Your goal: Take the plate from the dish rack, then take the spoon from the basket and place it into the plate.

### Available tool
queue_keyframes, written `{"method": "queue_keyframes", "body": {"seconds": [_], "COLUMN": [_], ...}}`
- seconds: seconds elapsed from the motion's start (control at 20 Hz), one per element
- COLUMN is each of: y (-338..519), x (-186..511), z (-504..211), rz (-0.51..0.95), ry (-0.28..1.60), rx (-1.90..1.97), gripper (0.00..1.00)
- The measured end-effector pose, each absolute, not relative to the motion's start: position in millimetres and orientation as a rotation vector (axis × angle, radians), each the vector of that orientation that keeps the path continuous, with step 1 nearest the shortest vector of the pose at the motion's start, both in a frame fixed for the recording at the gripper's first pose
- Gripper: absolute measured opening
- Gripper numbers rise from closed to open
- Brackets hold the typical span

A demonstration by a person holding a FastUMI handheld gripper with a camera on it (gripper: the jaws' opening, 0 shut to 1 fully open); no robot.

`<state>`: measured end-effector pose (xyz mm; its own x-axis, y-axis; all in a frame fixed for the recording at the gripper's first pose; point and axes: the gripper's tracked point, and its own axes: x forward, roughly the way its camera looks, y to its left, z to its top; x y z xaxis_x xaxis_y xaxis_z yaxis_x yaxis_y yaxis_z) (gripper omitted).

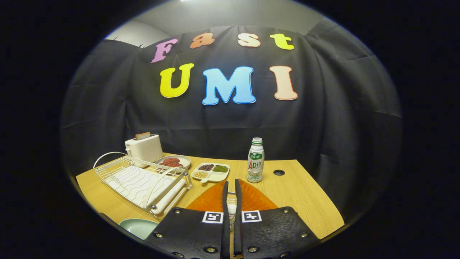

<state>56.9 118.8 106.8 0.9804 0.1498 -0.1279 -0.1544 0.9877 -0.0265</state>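
Nearest of all, the gripper (pixel 231 181), fingers drawn almost together and running straight ahead side by side, pressed from both sides on the spoon (pixel 231 208), a slim pale and metallic piece seen only as a sliver in the narrow gap. Held low over the near edge of the wooden table (pixel 298 194), aimed forward and a little downward, with no evident tilt to either side. Directly under and ahead of the fingers, an orange ribbed basket (pixel 208 201), fanning out on both sides of them, its near part covered by the gripper body. Just left of the gripper body, at the table's near edge, the pale green plate (pixel 138 227), lying flat, partly hidden, out of the rack and holding nothing that can be seen. Beyond the plate and left of the fingers, the white wire dish rack (pixel 143 181), long, set at an angle, no dishes seen in its slots. Past the fingertips, a white divided dish (pixel 211 172) with dark, green and pale beans in separate compartments, and just to its right an upright bottle (pixel 255 160) with a green cap. Right of the bottle, a round hole (pixel 279 172) in the tabletop. Farther left, behind the rack, a round plate with reddish food (pixel 173 161), then a white toaster (pixel 144 148) with a bread slice (pixel 142 135) poking from its top. Farthest back, the black cloth wall (pixel 323 126).
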Motion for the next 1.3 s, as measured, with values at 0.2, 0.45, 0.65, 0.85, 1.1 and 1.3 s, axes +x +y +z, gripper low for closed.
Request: {"method": "queue_keyframes", "body": {"seconds": [0.2,0.45,0.65,0.85,1.1,1.3], "y": [122,125,130,135,165,180], "x": [41,12,-10,-33,-60,-73], "z": [138,175,186,194,180,162], "rz": [0.141,0.131,0.151,0.140,0.181,0.202], "ry": [0.111,0.113,0.133,0.135,0.183,0.243], "rx": [-0.056,-0.029,-0.011,-0.030,0.021,0.026], "gripper": [0.05,0.05,0.04,0.04,0.04,0.04]}}
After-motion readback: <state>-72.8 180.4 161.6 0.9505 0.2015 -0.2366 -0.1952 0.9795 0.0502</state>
